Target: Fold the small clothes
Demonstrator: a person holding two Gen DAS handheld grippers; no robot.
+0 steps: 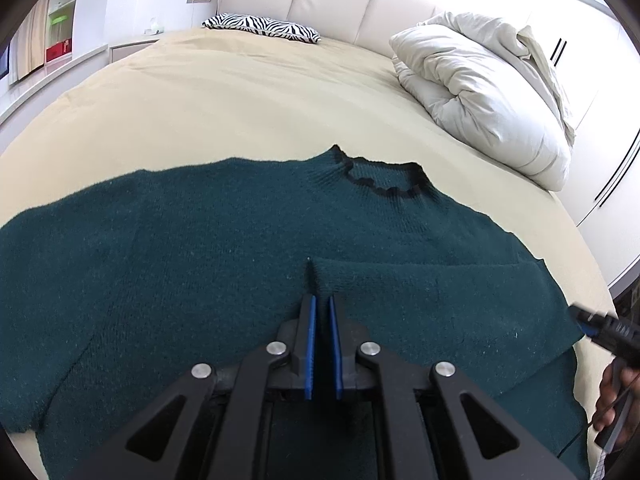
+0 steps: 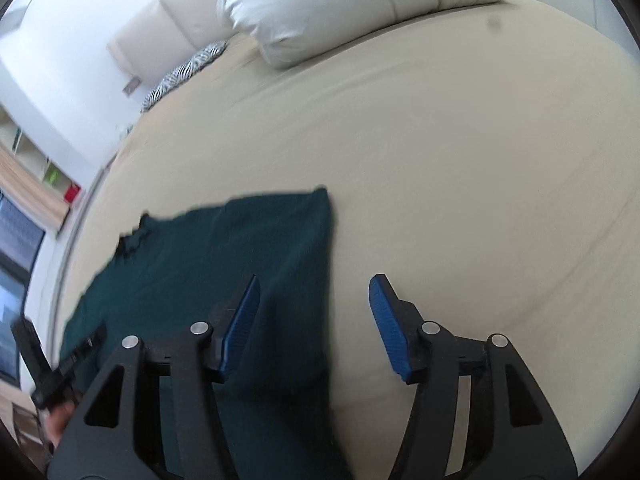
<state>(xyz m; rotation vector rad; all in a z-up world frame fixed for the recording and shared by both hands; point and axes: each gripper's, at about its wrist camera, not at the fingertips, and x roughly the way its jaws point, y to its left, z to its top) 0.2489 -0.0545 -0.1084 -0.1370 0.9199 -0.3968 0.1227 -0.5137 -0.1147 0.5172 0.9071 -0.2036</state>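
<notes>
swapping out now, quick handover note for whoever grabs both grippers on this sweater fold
Left gripper: shut, pinching the cuff of the dark green knit sweater.
Right gripper: open, holding nothing, over the sweater's edge.
The sweater lies flat on the beige bedsheet, collar away from you.
Done: one sleeve folded across the body.
Left: release the cuff, fold the other sleeve, then the body.

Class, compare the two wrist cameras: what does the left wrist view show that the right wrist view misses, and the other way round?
Only the left wrist view shows the left gripper nearly shut, pinching a folded sleeve, and the sweater's black-trimmed collar clearly. Only the right wrist view shows the right gripper with its jaws wide apart, empty, above the sweater's edge. Both show the green sweater on the beige bed, the white duvet and the zebra pillow.
</notes>
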